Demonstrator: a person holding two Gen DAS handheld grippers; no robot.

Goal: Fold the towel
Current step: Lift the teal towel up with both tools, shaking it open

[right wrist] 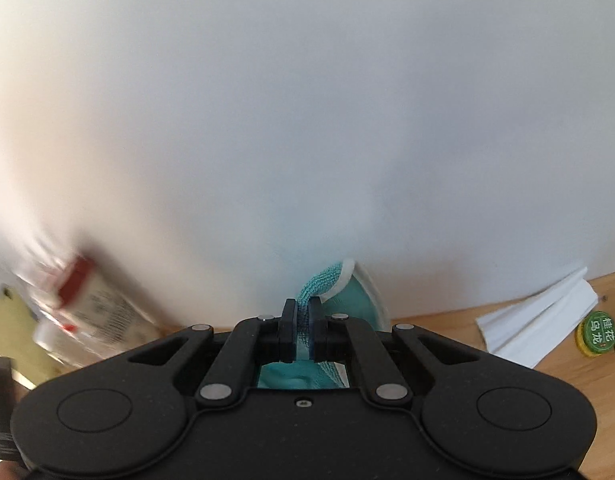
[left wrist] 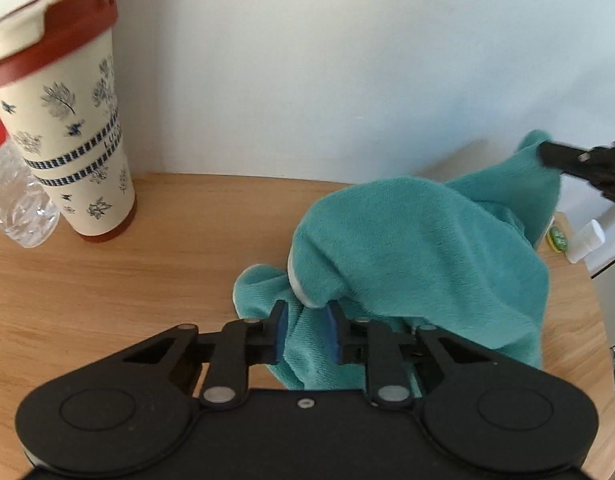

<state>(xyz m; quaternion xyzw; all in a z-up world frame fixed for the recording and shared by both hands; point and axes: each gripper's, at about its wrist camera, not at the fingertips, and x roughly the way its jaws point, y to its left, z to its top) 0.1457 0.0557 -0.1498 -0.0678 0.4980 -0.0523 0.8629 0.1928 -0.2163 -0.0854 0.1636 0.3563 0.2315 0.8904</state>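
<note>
towel (left wrist: 419, 248) | step: corner lifted for first fold | right gripper (right wrist: 303, 330) pinching towel edge | left gripper (left wrist: 307, 332) half-parted around cloth | next: close left, spread flat

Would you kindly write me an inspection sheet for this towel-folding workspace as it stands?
Surface: wooden table, rounded edge at right.
Job's things: teal towel, bunched, partly lifted off the table.
Clutter: lidded cup standing at left; crumpled clear plastic beside it; white paper; green cap; small white bottle.
Grippers: left gripper with towel between its pads, a gap showing; right gripper shut on a raised towel corner.
Cables: nothing seen.
Surroundings: plain white wall behind the table.
</note>
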